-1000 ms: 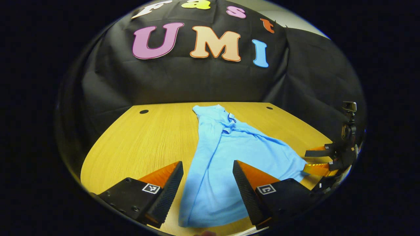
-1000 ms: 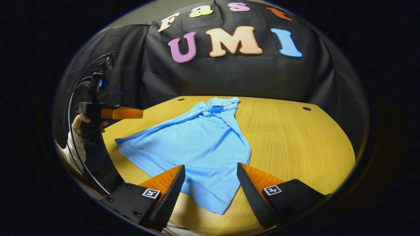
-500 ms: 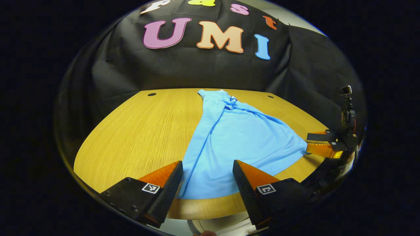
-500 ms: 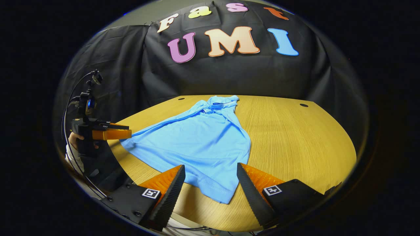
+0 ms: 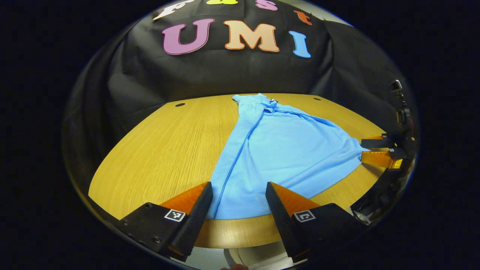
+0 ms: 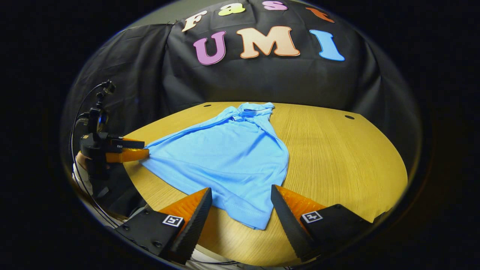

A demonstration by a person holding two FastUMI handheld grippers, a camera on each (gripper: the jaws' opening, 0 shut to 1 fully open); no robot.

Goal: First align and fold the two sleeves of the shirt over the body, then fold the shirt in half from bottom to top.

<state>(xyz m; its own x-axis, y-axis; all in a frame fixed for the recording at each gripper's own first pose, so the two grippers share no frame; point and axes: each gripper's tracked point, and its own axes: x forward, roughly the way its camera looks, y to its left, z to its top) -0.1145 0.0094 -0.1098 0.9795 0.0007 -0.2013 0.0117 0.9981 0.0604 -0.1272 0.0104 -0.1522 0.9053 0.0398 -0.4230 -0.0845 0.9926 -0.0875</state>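
Note:
A light blue shirt (image 5: 285,150) lies flat on the wooden table (image 5: 157,150), collar at the far end, both sleeves folded in over the body. In the left gripper view my left gripper (image 5: 237,185) is open just above the near hem, its fingers on either side of the hem's left corner. In the right gripper view my right gripper (image 6: 240,189) is open over the shirt's (image 6: 225,157) other hem corner. Each gripper also shows in the other's view, low at the hem's ends: the right gripper (image 5: 362,149) and the left gripper (image 6: 145,147).
The booth's black cloth wall stands behind the table. Two small dark holes (image 5: 180,104) (image 5: 317,99) sit near the table's far edge. A person's hand (image 6: 80,161) holds the left gripper. The table's front edge runs just under both grippers.
Both grippers have drawn back toward the table's front edge and come down to the hem corners. The shirt has stayed put, and both grippers remain open.

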